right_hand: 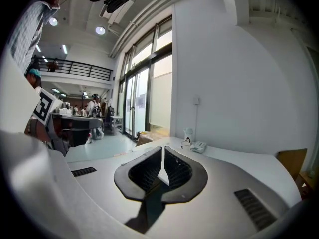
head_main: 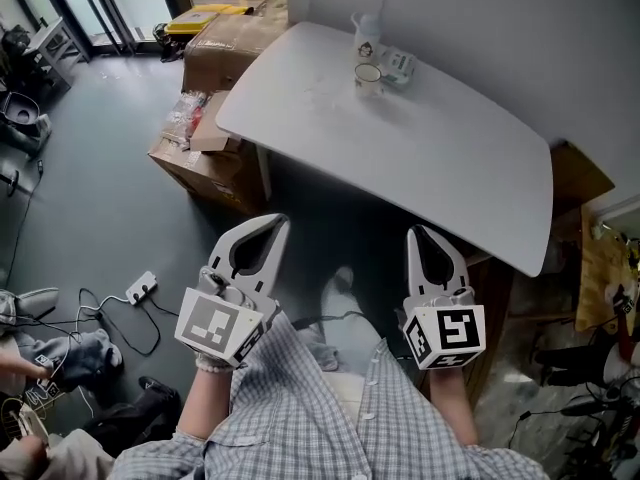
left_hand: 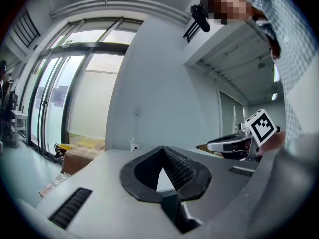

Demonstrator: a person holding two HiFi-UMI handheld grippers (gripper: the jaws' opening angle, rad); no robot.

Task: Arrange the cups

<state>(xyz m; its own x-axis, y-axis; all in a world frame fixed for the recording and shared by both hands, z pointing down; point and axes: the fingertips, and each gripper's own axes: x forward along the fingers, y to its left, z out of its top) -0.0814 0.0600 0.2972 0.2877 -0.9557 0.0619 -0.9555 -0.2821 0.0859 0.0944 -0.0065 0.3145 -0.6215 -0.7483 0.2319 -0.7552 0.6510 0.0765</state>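
While both pairs of tongs hang low in front of the person's checked shirt, short of the bench's near edge, the cups sit in a tight cluster at the far edge against the wall, so the whole depth of the bench lies between them and the tongs; the left tongs have their tips pressed together with nothing between them, and the right tongs are likewise closed on nothing.

Within the cluster a tall cup stands nearest the wall; a small open cup stands upright just in front of it; a third cup seems to lie on its side beside them, though it is too small to read which way its long axis runs.

Seen along the right tongs' own line, the cluster lies ahead and a little to the right of the tips; along the left tongs, only the tall one shows, ahead and off to the left; the right hand looks the nearer of the two, and I judge the next move to be a forward reach over the bench, with those tongs opening on the way.
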